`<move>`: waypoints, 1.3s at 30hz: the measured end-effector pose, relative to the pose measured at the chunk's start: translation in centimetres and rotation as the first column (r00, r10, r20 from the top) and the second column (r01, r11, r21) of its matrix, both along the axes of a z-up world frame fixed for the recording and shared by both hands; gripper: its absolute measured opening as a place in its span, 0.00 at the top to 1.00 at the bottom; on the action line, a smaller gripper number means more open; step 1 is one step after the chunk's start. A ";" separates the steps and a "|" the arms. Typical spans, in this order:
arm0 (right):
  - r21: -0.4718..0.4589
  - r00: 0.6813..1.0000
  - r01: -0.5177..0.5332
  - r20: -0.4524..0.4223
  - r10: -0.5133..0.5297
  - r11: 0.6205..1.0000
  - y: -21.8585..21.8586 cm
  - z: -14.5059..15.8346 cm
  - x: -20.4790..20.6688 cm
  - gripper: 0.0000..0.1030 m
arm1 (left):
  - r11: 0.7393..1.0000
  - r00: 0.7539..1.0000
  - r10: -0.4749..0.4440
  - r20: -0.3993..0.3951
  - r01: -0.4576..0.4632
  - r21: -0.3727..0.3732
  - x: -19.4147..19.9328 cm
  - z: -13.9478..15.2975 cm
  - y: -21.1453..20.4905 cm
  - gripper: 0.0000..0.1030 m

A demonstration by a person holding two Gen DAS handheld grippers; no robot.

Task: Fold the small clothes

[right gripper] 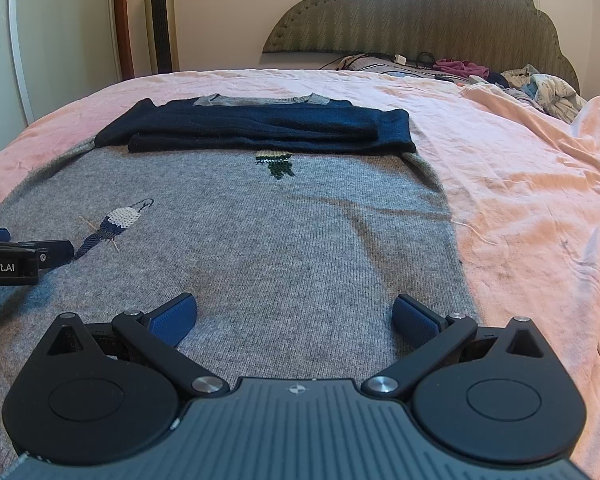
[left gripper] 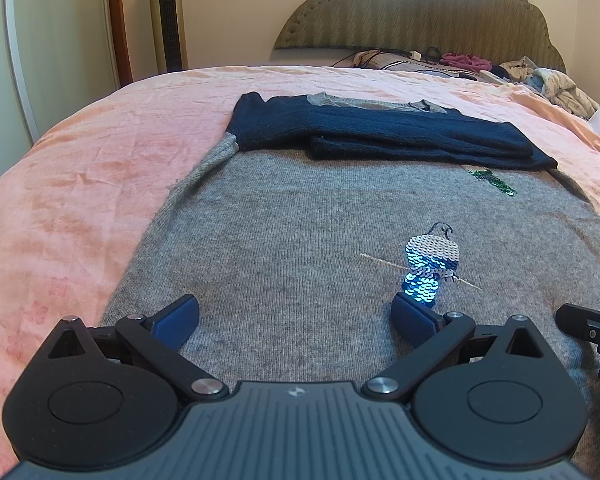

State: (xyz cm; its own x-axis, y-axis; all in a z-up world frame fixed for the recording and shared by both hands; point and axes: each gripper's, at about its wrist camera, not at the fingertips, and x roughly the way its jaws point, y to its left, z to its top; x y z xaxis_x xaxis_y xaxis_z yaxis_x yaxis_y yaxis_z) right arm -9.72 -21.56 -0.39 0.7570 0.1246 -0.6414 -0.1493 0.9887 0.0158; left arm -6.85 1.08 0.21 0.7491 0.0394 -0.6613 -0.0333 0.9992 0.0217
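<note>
Both tongs, left (left gripper: 295, 316) and right (right gripper: 295, 316), gape wide, empty, over the grey sweater (right gripper: 284, 240). Judging by its folded navy sleeves (right gripper: 260, 128), pinch the hem corners evenly, then lift together.

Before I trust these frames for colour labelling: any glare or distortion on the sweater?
Left wrist view: the sequin bird patch flares bright cyan, clipped by glare. Right wrist view: same patch looks matte, no glare. Both views: fisheye bends the pink bedspread edges.
</note>
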 end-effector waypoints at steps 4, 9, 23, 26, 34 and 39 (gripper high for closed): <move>-0.002 1.000 0.003 -0.001 -0.003 1.000 0.0 0.1 -0.1 0.00 | 1.000 1.000 -0.001 -0.001 0.001 0.000 0.0 0.0 0.0 0.00; -0.011 1.000 -0.009 -0.013 0.008 1.000 -0.2 0.3 -1.4 0.00 | 1.000 1.000 -0.015 -0.017 0.015 0.012 -1.1 0.1 0.3 0.00; -0.008 1.000 -0.022 -0.013 0.021 1.000 -0.9 0.2 -4.1 0.00 | 1.000 1.000 -0.026 -0.014 0.027 0.016 -5.8 0.2 1.1 0.00; -0.005 1.000 -0.023 -0.014 0.023 1.000 -1.0 0.2 -4.2 0.00 | 0.999 0.999 -0.031 -0.019 0.032 0.017 -6.3 0.2 1.5 0.00; 0.370 0.996 -0.007 -0.079 0.039 0.929 -7.7 2.7 -4.7 0.00 | 0.993 0.999 -0.043 -0.014 0.041 -0.114 -9.1 2.6 7.3 0.00; 0.588 0.980 0.135 -0.197 -0.021 0.797 -15.5 2.6 -4.7 0.00 | 0.891 0.993 -0.085 -0.087 0.036 -0.452 -9.5 1.8 12.6 0.00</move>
State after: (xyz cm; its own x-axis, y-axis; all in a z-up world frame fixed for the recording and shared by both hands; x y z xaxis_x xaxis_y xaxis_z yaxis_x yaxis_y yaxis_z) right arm -14.45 -37.07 2.20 0.6657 0.4704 -0.5793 -0.0102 0.7820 0.6233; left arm -16.40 13.69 2.00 0.6683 -0.3231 -0.6701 0.0057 0.9029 -0.4297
